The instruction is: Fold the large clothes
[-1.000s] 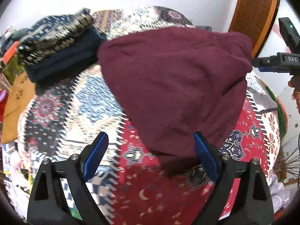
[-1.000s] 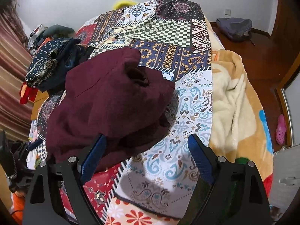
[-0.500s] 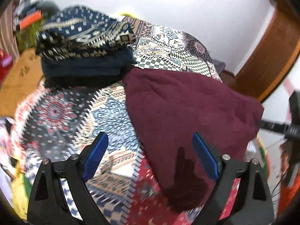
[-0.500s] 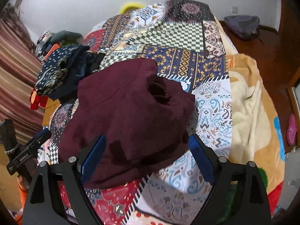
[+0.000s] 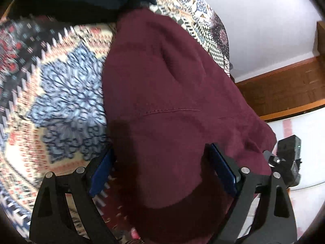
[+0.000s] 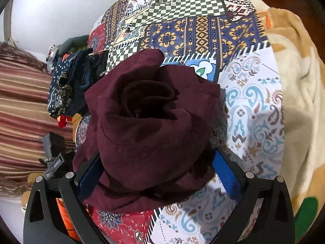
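Both grippers [image 5: 162, 170] [image 6: 157, 174] tilted down, fingers wide around maroon garment [image 6: 150, 126].

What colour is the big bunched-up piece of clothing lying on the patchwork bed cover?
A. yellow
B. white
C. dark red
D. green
C: the clothing heaped on the patchwork bed cover is dark red in both views, between each gripper's open jaws.

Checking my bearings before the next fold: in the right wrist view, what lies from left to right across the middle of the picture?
Striped curtain → stack of dark blue patterned clothes → maroon garment → patchwork bedspread with pale blue swirls → cream and tan blanket.
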`<state>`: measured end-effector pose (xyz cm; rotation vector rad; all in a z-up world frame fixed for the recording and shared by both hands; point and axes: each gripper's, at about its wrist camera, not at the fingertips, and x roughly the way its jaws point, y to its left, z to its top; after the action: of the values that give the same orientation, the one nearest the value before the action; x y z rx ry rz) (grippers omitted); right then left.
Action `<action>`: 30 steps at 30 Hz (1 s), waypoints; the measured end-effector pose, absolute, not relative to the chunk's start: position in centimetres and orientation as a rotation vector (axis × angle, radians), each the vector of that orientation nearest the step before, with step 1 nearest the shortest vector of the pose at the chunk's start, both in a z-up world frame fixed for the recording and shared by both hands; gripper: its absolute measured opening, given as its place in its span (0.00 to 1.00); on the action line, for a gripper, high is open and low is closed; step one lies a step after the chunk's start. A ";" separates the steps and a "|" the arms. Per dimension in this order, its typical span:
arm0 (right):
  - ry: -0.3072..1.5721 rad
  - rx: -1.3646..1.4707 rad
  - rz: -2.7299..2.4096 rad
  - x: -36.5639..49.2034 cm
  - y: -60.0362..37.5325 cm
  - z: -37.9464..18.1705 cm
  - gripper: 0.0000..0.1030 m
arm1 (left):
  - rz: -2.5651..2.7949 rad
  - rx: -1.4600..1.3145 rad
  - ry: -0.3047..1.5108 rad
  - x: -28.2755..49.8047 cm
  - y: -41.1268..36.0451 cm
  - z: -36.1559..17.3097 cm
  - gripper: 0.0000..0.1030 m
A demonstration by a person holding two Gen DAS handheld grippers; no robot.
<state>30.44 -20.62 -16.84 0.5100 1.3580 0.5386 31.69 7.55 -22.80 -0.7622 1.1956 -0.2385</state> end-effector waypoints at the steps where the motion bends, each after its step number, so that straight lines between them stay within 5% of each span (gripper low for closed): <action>1: 1.372 0.521 0.550 30.7 -20.5 -17.1 0.97 | -0.251 -0.790 1.209 32.0 7.5 -23.2 0.90; 9: 1.418 0.481 0.537 31.8 -18.8 -17.6 0.92 | -0.282 -0.797 1.274 33.7 6.0 -23.7 0.99; 11: 1.411 0.470 0.542 31.4 -18.6 -17.0 0.73 | -0.292 -0.784 1.283 33.9 5.7 -23.6 0.98; 14: 1.419 0.472 0.561 30.9 -18.7 -16.4 0.54 | -0.302 -0.766 1.276 33.2 5.6 -22.9 0.85; 23: 1.397 0.474 0.571 28.1 -18.0 -13.3 0.35 | -0.353 -0.626 1.161 29.3 5.4 -16.2 0.43; 30: 1.262 0.479 0.604 26.8 -16.8 -7.2 0.33 | -0.385 -0.546 1.026 26.6 7.9 -9.3 0.38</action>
<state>26.78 -16.80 -7.18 0.4793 1.2618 0.6039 26.55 7.90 -9.27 -0.5460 1.0259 -0.3847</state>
